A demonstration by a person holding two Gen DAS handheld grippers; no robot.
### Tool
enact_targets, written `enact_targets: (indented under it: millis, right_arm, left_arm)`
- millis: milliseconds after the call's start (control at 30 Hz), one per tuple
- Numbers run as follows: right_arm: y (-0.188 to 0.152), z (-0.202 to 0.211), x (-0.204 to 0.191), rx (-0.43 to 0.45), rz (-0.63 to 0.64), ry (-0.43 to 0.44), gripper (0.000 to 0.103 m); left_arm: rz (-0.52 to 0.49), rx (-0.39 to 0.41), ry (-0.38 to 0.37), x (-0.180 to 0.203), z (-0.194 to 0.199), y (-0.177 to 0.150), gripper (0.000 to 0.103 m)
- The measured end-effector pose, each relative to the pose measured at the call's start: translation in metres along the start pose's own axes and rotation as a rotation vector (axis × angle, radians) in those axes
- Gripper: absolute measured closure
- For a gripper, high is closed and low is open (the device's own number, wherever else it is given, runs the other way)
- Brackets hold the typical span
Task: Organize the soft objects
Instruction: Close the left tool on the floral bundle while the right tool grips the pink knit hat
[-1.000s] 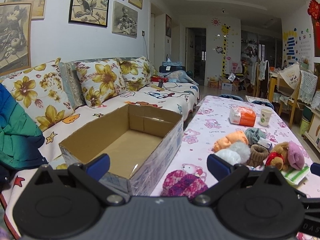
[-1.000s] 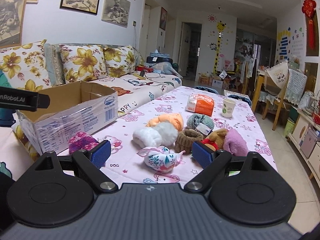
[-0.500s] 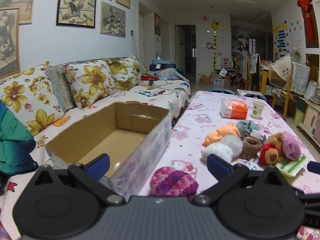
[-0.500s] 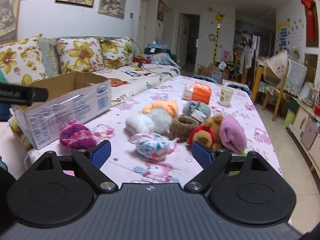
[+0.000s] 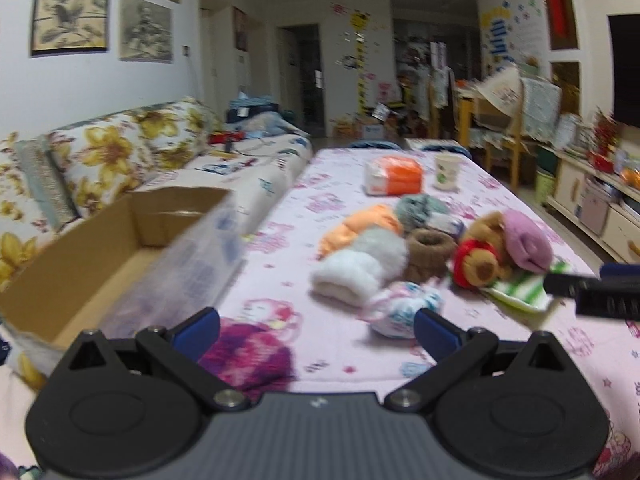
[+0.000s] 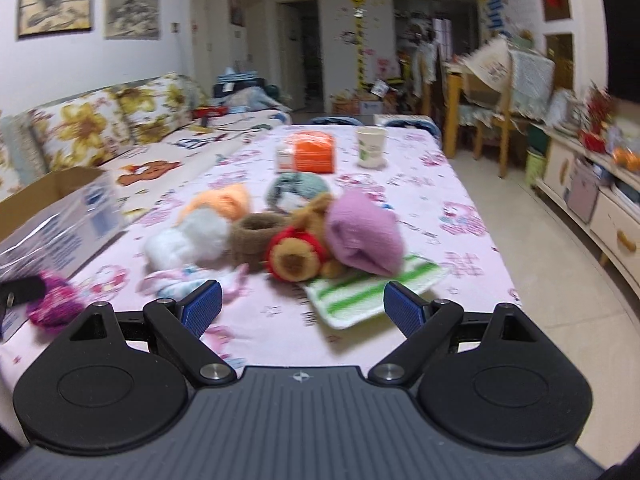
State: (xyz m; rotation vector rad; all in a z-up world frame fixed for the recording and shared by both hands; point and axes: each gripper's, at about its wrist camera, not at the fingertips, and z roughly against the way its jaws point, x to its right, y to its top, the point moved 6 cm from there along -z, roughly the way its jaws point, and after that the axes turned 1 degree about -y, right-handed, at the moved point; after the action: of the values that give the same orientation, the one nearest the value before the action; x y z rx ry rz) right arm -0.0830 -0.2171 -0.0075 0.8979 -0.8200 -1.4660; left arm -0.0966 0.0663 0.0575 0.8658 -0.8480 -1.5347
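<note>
Several soft things lie on the pink tablecloth (image 5: 340, 216): a magenta knit ball (image 5: 244, 354), a white fluffy roll (image 5: 356, 264), an orange one (image 5: 362, 224), a brown knit ring (image 5: 428, 254), a teddy bear (image 5: 478, 258) with a purple pouch (image 5: 524, 246), a floral pouch (image 5: 400, 310) and a green-striped cloth (image 6: 372, 288). An open cardboard box (image 5: 100, 256) stands at the left. My left gripper (image 5: 316, 330) is open just above the magenta ball. My right gripper (image 6: 302, 308) is open before the bear (image 6: 296, 254) and cloth.
An orange tissue pack (image 5: 394, 174) and a paper cup (image 5: 446, 170) stand farther back on the table. A flowered sofa (image 5: 120, 152) runs along the left. Chairs (image 5: 500, 128) and a low cabinet (image 5: 592, 208) stand at the right.
Both grippers have swung to the right and forward. The box has slid to the left of each view and the toys now sit nearer the middle. Both stay open.
</note>
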Motion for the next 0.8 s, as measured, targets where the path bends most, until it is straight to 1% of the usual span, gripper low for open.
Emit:
enact_targets:
  millis: [100,200,233,367,433,567,733,800]
  right_arm:
    - [-0.001,-0.014,0.015,-0.037,-0.051,-0.013,0.0]
    - [0.007,-0.028,0.034,-0.013,-0.086,-0.035,0.0]
    - [0.007,-0.028,0.034,-0.013,-0.086,-0.035,0.0]
    - [0.013,-0.046,0.048,-0.024,-0.186,0.006,0.0]
    - [0.014,-0.051,0.047,-0.01,-0.191,0.026,0.0]
    - [0.016,-0.065,0.043,-0.014,-0.194,0.061,0.0]
    - [0.024,-0.081,0.041,-0.016,-0.192,0.071,0.0]
    - [0.024,-0.081,0.044,-0.022,-0.192,0.072,0.0]
  left_arm:
    - [-0.021,-0.026,-0.027,0.015,-0.016,-0.005,0.001]
    - [-0.039,-0.041,-0.057,0.029,-0.032,-0.007,0.001]
    - [-0.045,-0.046,-0.064,0.033,-0.038,-0.008,0.001]
    - [-0.066,-0.063,-0.095,0.049,-0.06,-0.011,0.001]
    - [-0.066,-0.068,-0.105,0.055,-0.071,-0.011,0.001]
    - [-0.052,-0.076,-0.119,0.061,-0.092,-0.011,0.001]
    - [-0.038,-0.097,-0.129,0.063,-0.115,-0.011,0.001]
    - [-0.029,-0.11,-0.136,0.062,-0.123,-0.013,0.002]
